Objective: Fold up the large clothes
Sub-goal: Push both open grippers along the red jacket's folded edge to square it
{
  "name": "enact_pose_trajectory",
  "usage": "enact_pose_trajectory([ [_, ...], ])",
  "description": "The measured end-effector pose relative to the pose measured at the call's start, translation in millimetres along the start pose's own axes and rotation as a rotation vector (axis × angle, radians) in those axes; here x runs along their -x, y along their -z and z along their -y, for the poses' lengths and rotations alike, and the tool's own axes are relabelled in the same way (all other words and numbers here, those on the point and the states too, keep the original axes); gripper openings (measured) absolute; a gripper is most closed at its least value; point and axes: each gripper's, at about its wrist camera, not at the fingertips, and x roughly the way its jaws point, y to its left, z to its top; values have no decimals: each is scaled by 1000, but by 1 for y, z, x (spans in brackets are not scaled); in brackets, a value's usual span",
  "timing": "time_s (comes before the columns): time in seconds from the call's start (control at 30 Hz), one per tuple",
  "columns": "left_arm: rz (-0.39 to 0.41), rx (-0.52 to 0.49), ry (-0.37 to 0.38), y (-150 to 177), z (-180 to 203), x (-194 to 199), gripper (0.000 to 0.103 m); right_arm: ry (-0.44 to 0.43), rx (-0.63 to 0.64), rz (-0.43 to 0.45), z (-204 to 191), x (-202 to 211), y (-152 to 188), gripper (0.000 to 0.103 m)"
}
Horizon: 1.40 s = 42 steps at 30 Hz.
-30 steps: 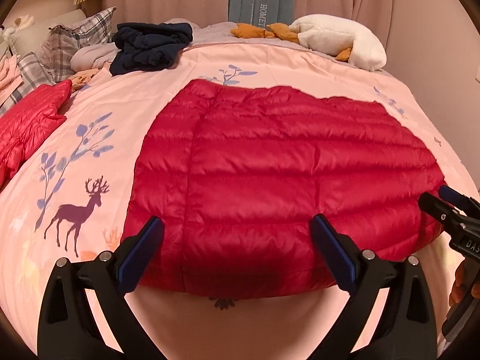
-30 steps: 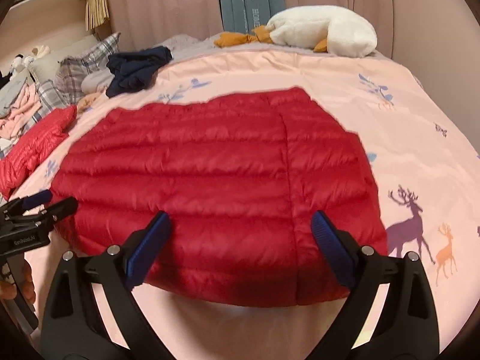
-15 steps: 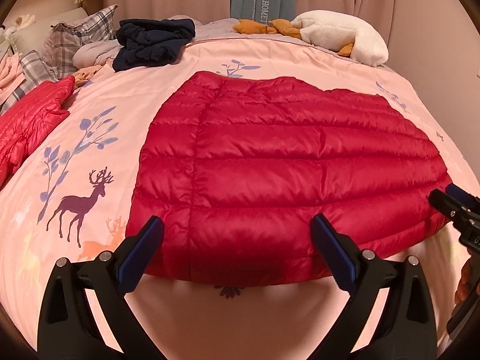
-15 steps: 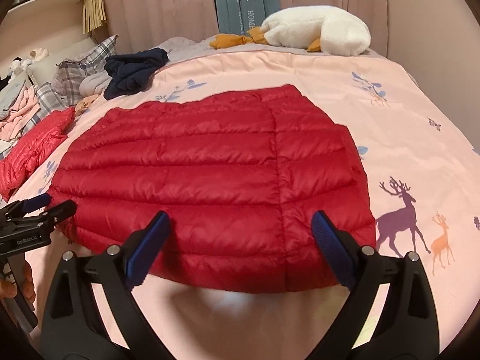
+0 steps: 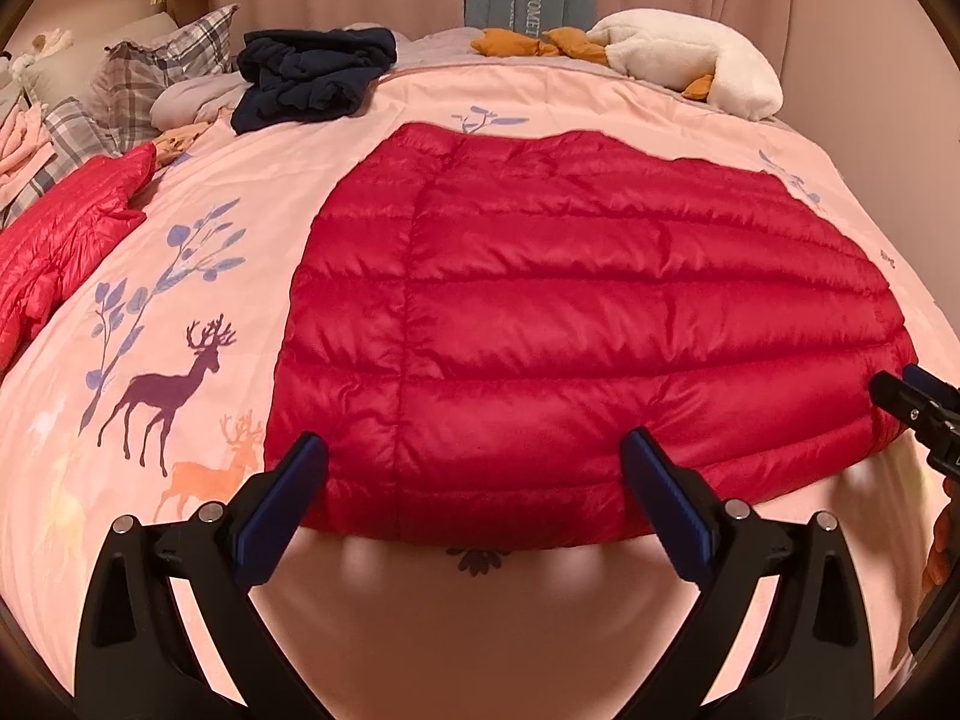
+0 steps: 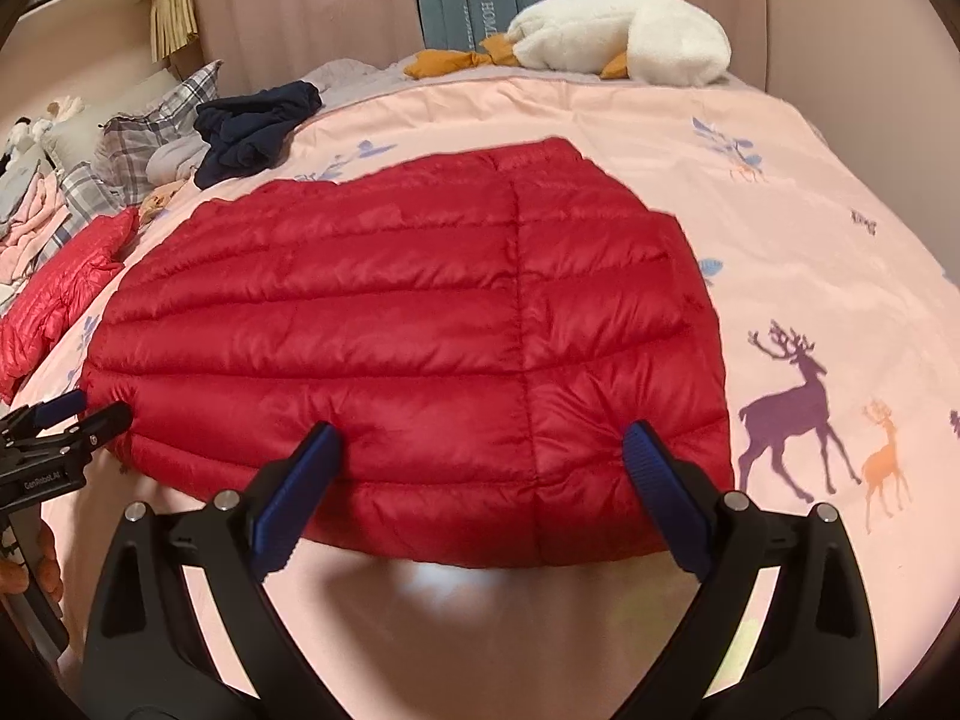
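Note:
A red quilted down jacket [image 5: 570,324] lies flat and folded on the pink bedspread [image 5: 180,276]; it also shows in the right wrist view [image 6: 408,324]. My left gripper [image 5: 474,474] is open and empty, just above the jacket's near edge at its left part. My right gripper [image 6: 480,468] is open and empty, over the near edge at the right part. Each gripper shows at the edge of the other view: the right one [image 5: 918,408] at the jacket's right corner, the left one [image 6: 60,426] at its left corner.
A second red jacket [image 5: 66,228] lies at the left. A dark navy garment [image 5: 312,72], plaid pillows [image 5: 150,78] and a white plush toy [image 5: 690,60] lie at the far side. Curtains hang behind. The bed's near edge is just below the grippers.
Both grippers have drawn back and up a little from the jacket, so its near edge sits farther from the fingers. The jacket has not moved. Both stayed open.

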Motion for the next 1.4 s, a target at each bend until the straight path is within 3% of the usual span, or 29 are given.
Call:
enact_pose_trajectory([
  [1.4,-10,18,-15,6,-14,-2,99,12,-62,-3,18,5,5,97],
])
